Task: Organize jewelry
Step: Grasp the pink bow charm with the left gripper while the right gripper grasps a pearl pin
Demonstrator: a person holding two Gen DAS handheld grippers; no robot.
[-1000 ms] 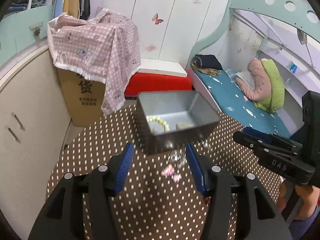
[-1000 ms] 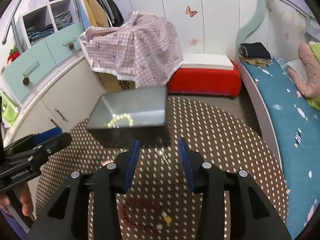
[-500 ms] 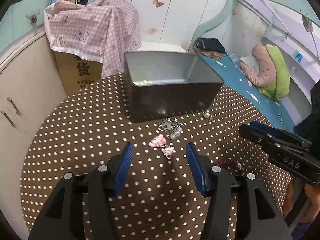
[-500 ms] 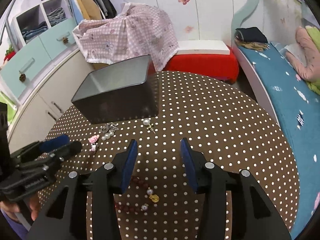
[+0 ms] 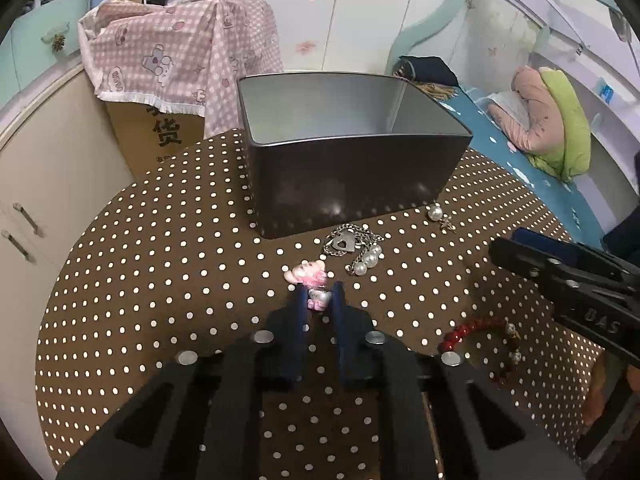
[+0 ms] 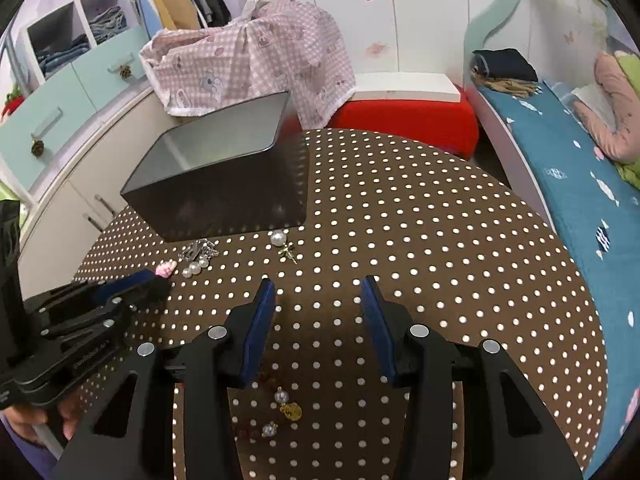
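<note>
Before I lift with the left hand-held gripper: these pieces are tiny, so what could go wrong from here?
The left hand-held gripper has closed around only the small pink charm; its larger twin lies beside it and may be dragged or left behind. The grip looks shallow, so the charm could slip before clearing the wall of the metal box. The silver chain with pearls lies in the path and could get snagged.

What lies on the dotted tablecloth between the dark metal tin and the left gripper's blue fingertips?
In the left wrist view, a silver heart-pendant chain with pearls, then pink cartoon charms, lie between the dark metal tin and the left gripper.
</note>
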